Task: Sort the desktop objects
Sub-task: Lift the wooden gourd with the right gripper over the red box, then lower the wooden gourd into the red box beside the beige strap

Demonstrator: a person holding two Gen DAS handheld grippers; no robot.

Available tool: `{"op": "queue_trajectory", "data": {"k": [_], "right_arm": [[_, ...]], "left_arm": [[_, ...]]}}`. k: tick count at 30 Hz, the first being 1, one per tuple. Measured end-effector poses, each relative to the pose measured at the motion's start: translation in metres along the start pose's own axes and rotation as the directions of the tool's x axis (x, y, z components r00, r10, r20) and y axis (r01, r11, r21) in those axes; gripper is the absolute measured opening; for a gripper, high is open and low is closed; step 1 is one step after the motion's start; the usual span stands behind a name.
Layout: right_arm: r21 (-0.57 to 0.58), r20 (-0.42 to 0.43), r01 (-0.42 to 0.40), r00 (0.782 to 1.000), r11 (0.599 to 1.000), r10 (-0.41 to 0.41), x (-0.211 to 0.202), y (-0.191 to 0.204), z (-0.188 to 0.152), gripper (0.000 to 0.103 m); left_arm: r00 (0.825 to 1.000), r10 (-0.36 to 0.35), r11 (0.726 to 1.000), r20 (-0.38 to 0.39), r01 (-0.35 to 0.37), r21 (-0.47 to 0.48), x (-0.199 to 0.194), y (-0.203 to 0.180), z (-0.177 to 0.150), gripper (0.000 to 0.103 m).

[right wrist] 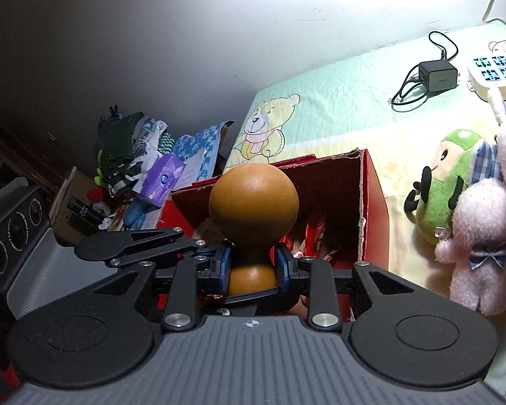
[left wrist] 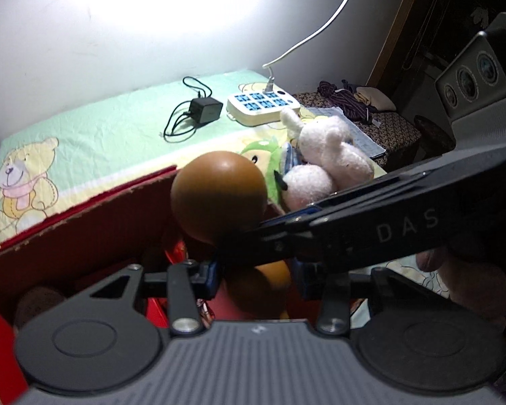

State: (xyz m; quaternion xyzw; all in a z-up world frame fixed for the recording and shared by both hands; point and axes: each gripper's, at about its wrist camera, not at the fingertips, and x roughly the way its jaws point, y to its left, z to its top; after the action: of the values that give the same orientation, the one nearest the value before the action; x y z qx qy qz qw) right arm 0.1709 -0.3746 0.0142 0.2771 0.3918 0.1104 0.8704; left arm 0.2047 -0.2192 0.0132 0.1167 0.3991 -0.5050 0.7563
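Over the open red box — gourd upright, both sets of jaws pinching it: left gripper on its lower bulb, right gripper at its narrow waist. Rightward on the bedsheet — green plush, white plush rabbit.

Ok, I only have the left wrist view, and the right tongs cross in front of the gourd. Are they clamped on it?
Observer: Yes. The right tongs pinch the gourd at its narrow waist, a pad on each side.
Operator: What lies past the red box's cut-off side?
Observer: Beyond the red box, a heap of clothes and a purple tissue pack.
Operator: The half-hidden green toy?
Observer: A green plush with black limbs, lying against the white bunny.
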Motion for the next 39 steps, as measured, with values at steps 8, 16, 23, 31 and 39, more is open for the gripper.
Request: {"op": "queue_trajectory", "data": {"k": [8, 16, 23, 31, 39], "right_arm": [[-0.044, -0.084, 0.168, 0.982, 0.985, -0.171, 0.044, 0.008, -0.001, 0.030], [-0.096, -0.129, 0.290, 0.945, 0.952, -0.301, 0.063, 0.016, 0.002, 0.029], [-0.173, -0.165, 0.439, 0.870, 0.882, -0.465, 0.082, 0.025, 0.005, 0.029], [-0.189, -0.223, 0.474, 0.832, 0.860, -0.508, 0.091, 0.022, 0.020, 0.028], [-0.226, -0.262, 0.490, 0.802, 0.842, -0.537, 0.100, 0.022, 0.029, 0.028]], "left_arm": [[0.990, -0.080, 0.995, -0.114, 0.072, -0.067, 0.038, 0.035, -0.004, 0.044], [0.972, -0.067, 0.997, -0.224, 0.059, -0.040, 0.056, 0.030, -0.001, 0.053], [0.948, -0.083, 0.993, -0.308, 0.051, -0.111, 0.069, 0.043, -0.001, 0.053], [0.945, -0.143, 0.982, -0.293, 0.098, -0.163, 0.070, 0.053, 0.009, 0.053], [0.938, -0.197, 0.973, -0.285, 0.151, -0.175, 0.074, 0.060, 0.011, 0.053]]}}
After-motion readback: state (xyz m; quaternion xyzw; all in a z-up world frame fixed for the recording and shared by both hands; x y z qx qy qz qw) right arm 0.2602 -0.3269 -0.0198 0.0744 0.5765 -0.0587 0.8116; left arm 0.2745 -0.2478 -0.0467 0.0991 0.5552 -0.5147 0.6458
